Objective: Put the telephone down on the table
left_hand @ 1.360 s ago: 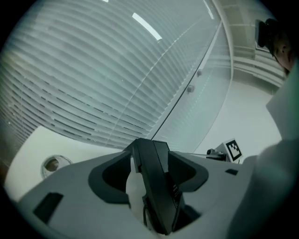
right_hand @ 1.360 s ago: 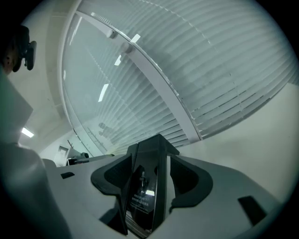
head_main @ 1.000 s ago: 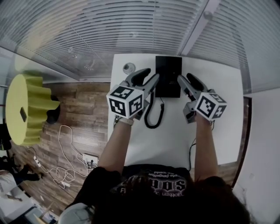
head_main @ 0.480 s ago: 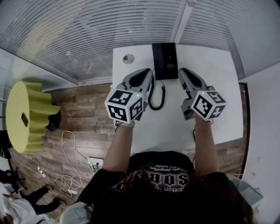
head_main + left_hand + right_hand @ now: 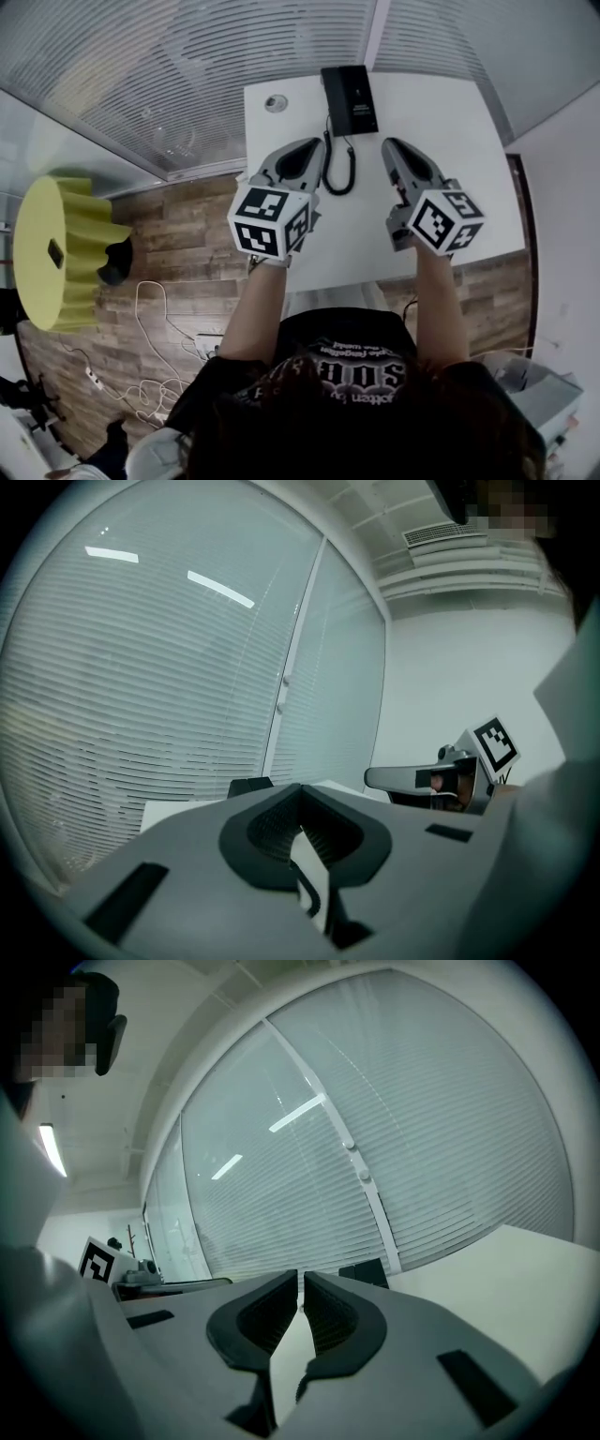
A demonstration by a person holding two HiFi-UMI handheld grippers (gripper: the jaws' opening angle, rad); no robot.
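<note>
The black telephone (image 5: 349, 98) lies flat at the far edge of the white table (image 5: 459, 141), and its coiled cord (image 5: 339, 169) trails toward me. Both grippers hover over the table, nearer to me than the phone and touching nothing. My left gripper (image 5: 317, 148) is left of the cord, shut and empty. My right gripper (image 5: 387, 147) is right of the cord; its jaws have just been closing, with nothing between them and only a hairline slit left. The telephone (image 5: 249, 785) peeks over the left gripper (image 5: 300, 794), and the telephone (image 5: 364, 1272) also shows beyond the right gripper (image 5: 301, 1283).
A small round object (image 5: 276, 103) sits on the table's far left corner. Slatted window blinds (image 5: 187, 66) stand right behind the table. On the wooden floor at the left are a yellow round stool (image 5: 56, 244) and loose cables (image 5: 155, 328).
Both grippers have drawn back from the telephone's sides toward me and gone from open to shut. The telephone stays on the table.
</note>
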